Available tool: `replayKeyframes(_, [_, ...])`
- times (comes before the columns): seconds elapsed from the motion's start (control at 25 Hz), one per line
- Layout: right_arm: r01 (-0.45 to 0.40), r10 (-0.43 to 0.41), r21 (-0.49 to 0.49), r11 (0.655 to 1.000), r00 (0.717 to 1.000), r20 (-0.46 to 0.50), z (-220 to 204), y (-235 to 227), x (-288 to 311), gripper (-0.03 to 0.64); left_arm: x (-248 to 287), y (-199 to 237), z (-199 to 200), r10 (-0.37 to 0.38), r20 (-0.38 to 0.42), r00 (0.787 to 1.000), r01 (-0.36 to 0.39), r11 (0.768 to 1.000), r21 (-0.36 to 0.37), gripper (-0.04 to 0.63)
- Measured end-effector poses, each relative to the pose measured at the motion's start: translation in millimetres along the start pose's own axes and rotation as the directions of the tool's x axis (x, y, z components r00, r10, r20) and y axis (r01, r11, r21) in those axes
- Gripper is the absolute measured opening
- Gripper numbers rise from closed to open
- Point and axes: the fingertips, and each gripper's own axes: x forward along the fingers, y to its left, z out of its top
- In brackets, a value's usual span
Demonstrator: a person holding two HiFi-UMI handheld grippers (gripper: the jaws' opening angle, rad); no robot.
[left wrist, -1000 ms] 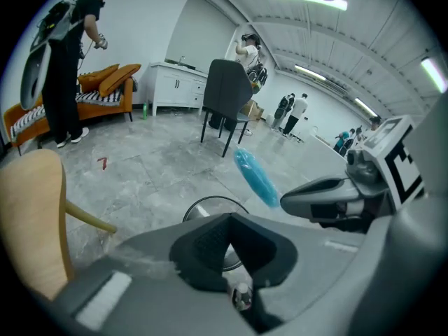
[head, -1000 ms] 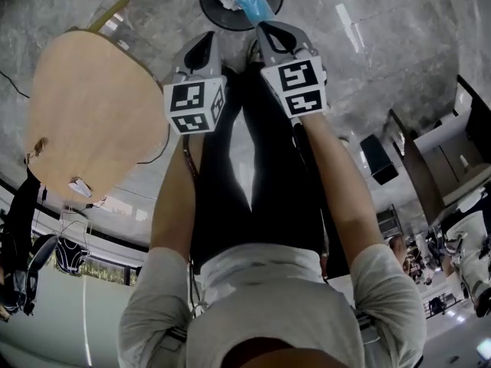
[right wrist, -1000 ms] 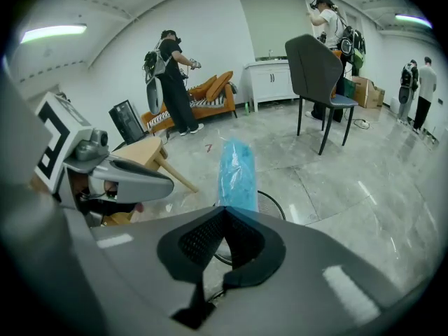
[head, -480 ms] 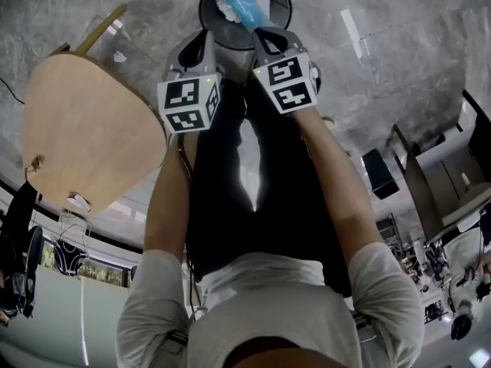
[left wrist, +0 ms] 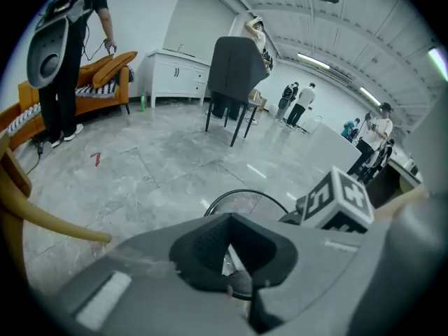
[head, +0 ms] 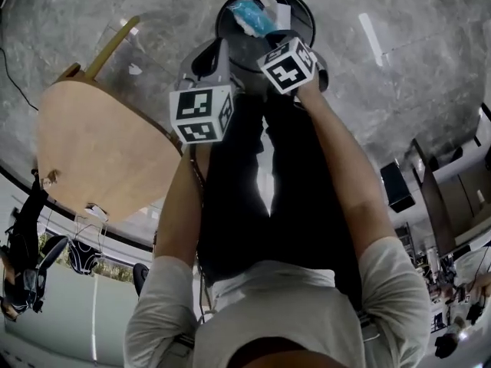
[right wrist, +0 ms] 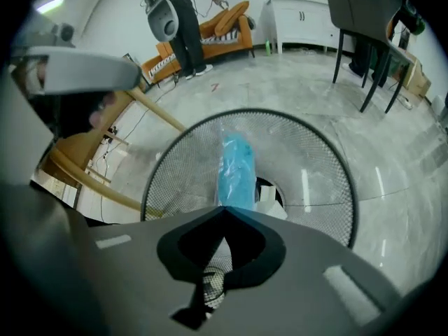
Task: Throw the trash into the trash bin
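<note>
- Right claw (right wrist: 224,210): jaws together, tips pinched on the near end of the blue plastic wrapper (right wrist: 236,166); pointed steeply down into the trash bin (right wrist: 318,163).
- Blue plastic wrapper: hanging past the claw tips over the open mouth of the trash bin; framed inside the rim in both the head view and the right gripper view; contact with the contents below not decidable.
- Trash bin: round, black wire mesh, upright on the grey marble floor (head: 399,75), just ahead of the person's legs (head: 257,175); white crumpled paper (head: 278,12) already at the bottom.
- Left claw (left wrist: 228,217): jaws together, nothing gripped; held low just beside the right claw, tips at the near left edge of the trash bin's rim.
- Marker cube of the right claw (left wrist: 337,201): prominent at the right of the left gripper view, close alongside.
- Round wooden surface (head: 100,144): to the person's left, one slanted wooden leg (head: 113,44) angled toward the trash bin, apart from it.
- Background in the left gripper view: dark chair (left wrist: 234,65), white cabinet (left wrist: 175,75), orange sofa (left wrist: 105,72) and several standing people, all well apart from the trash bin.
</note>
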Motion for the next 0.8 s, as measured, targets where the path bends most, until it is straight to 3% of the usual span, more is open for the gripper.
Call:
replayKeyframes(0.2, [-0.024, 0.016, -0.051, 0.998, 0.99, -0.138, -3, -7, 56, 0.006, 17, 10, -8, -0.014, -0.025, 1.0, 0.015, 1.0, 0.02, 0.018])
replayKeyframes(0.56, [-0.006, -0.003, -0.053, 0.999, 0.985, -0.172, -2, -11, 66, 0.009, 23, 14, -11, -0.02, -0.034, 0.999, 0.019, 1.0, -0.008, 0.018])
replayKeyframes(0.6, [-0.005, -0.002, -0.045, 0.999, 0.986, -0.167, 0, -9, 63, 0.022, 21, 13, -9, -0.021, -0.035, 0.999, 0.02, 1.0, -0.011, 0.018])
replayKeyframes(0.64, [-0.011, 0.007, -0.027, 1.0, 0.987, -0.16, 1, -6, 59, 0.099, 18, 11, -8, -0.022, -0.036, 0.999, 0.022, 1.0, -0.014, 0.018])
replayKeyframes(0.68, [-0.02, 0.019, -0.005, 1.0, 0.988, -0.152, 2, -3, 54, 0.132, 14, 9, -6, -0.023, -0.038, 0.999, 0.022, 1.0, -0.016, 0.018])
replayKeyframes(0.8, [-0.028, 0.032, 0.034, 0.999, 0.994, -0.108, 10, 5, 28, 0.13, -2, 1, 3, -0.025, -0.04, 0.999, 0.024, 1.0, -0.019, 0.018])
